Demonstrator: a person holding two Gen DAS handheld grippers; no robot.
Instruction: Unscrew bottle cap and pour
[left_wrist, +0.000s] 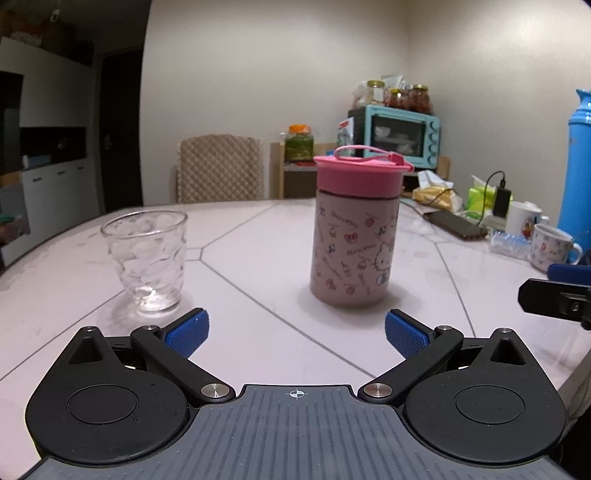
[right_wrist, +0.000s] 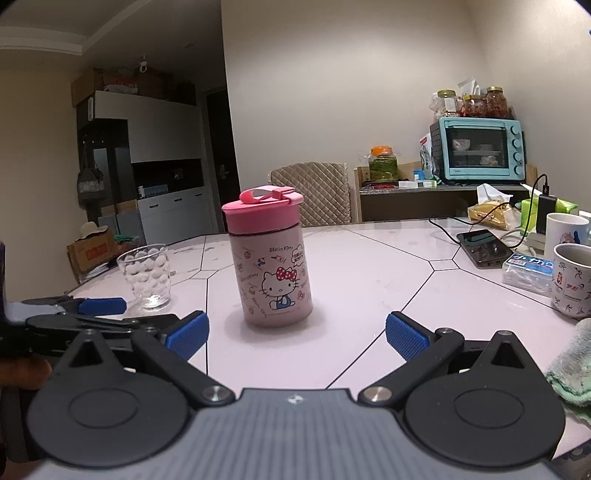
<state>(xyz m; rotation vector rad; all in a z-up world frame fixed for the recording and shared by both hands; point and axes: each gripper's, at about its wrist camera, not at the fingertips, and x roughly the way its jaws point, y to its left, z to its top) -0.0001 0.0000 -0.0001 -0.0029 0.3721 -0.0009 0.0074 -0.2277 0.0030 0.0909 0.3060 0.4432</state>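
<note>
A pale pink cartoon-print bottle (left_wrist: 354, 251) (right_wrist: 275, 273) stands upright on the white table, its pink screw cap (left_wrist: 360, 173) (right_wrist: 263, 212) on, loop handle folded on top. A clear dimpled glass (left_wrist: 147, 258) (right_wrist: 147, 275) stands empty to the bottle's left. My left gripper (left_wrist: 295, 334) is open, low over the table, a short way in front of both, with nothing between its blue pads. My right gripper (right_wrist: 295, 334) is open too, just short of the bottle, which sits slightly left of its centre. The left gripper's blue-tipped finger (right_wrist: 101, 306) shows at the right wrist view's left edge.
The table's right side holds a phone (right_wrist: 484, 247) on a cable, mugs (right_wrist: 570, 280), a plastic box (right_wrist: 528, 271), snack bags and a tall blue flask (left_wrist: 578, 166). A green cloth (right_wrist: 572, 365) lies near my right gripper. A chair (right_wrist: 310, 197) and a teal oven (right_wrist: 480, 149) stand behind.
</note>
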